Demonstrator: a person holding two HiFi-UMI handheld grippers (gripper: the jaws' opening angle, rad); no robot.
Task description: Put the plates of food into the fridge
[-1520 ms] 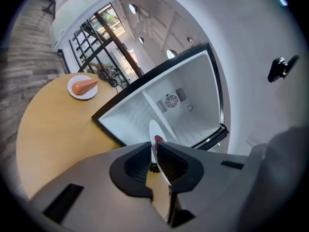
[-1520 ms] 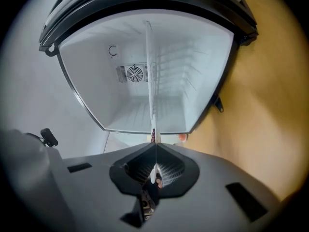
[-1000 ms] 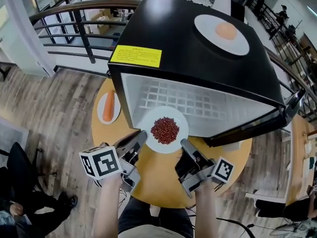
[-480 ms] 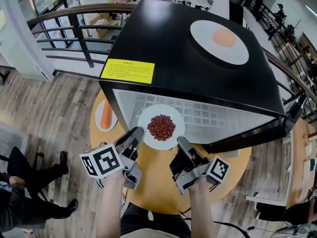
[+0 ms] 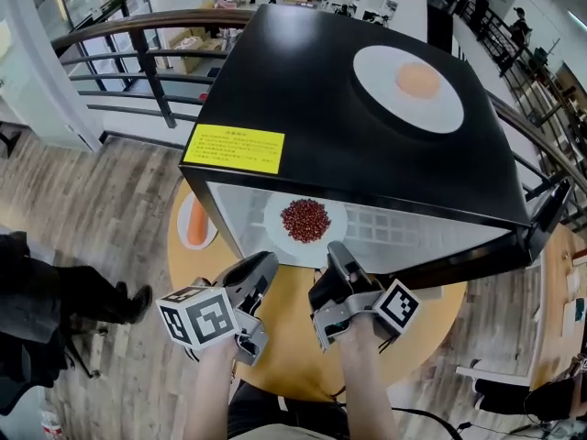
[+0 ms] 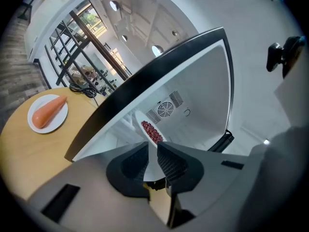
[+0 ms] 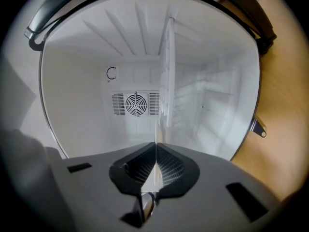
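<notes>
A white plate of red beans [image 5: 305,220] lies inside the open black fridge [image 5: 303,81], over its white wire shelf [image 5: 413,225]. My right gripper [image 5: 332,250] is shut on the plate's near right rim; in the right gripper view [image 7: 155,158] the plate [image 7: 155,138] shows edge-on between the pads. My left gripper [image 5: 264,264] grips the near left rim, and in the left gripper view [image 6: 151,153] the rim runs between its jaws below the beans [image 6: 151,131]. A plate with an orange food [image 5: 418,79] sits on the fridge top. A plate with a carrot [image 5: 194,223] [image 6: 47,112] rests on the table.
The fridge stands on a round wooden table [image 5: 284,328], its door [image 5: 541,218] swung open to the right. A fan grille [image 7: 135,104] marks the fridge's back wall. A person's dark-clothed legs [image 5: 55,305] are at the left on the wood floor, with a railing [image 5: 128,53] behind.
Both grippers have pushed the plate of beans forward, from the fridge's opening onto the shelf inside. The person at the left has shifted.
</notes>
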